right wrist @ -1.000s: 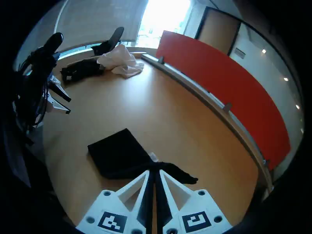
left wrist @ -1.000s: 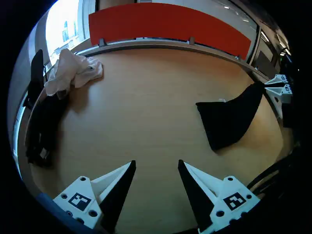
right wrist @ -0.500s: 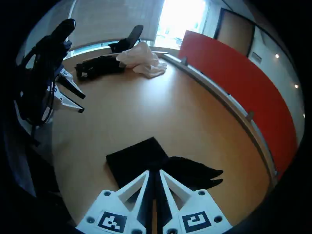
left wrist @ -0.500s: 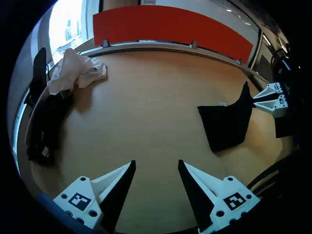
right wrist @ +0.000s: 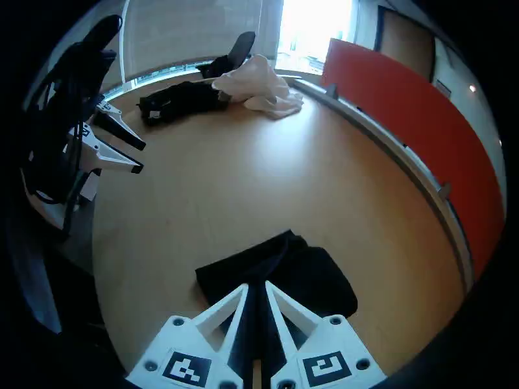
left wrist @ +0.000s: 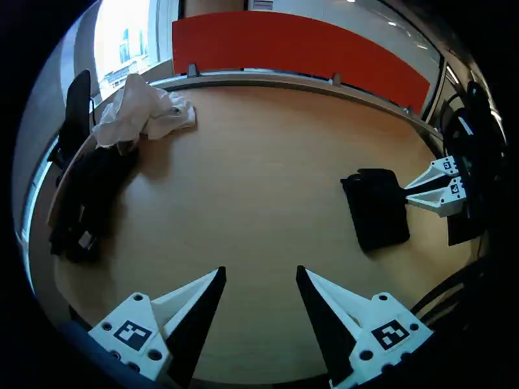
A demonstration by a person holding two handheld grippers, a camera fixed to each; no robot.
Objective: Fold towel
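Note:
A black towel [left wrist: 376,207] lies folded double on the wooden table [left wrist: 259,168], to the right in the left gripper view. My right gripper [right wrist: 257,288] is shut on the near edge of the black towel [right wrist: 305,272], low over the tabletop. The right gripper [left wrist: 409,194] also appears at the towel's right edge in the left gripper view. My left gripper [left wrist: 259,285] is open and holds nothing, well away from the towel over bare wood. In the right gripper view the left gripper [right wrist: 138,157] sits at the far left, held by a dark-sleeved arm.
A heap of pale cloth [left wrist: 146,113] and a dark garment [left wrist: 91,194] lie at the table's far left end, beside a black chair [left wrist: 74,117]. A red partition [left wrist: 292,39] runs along the table's back edge. Bare wood lies between the two grippers.
The right gripper has brought the lifted towel edge over and down, so the towel now lies flat as a smaller folded rectangle. The left gripper has stayed open, shifting only slightly.

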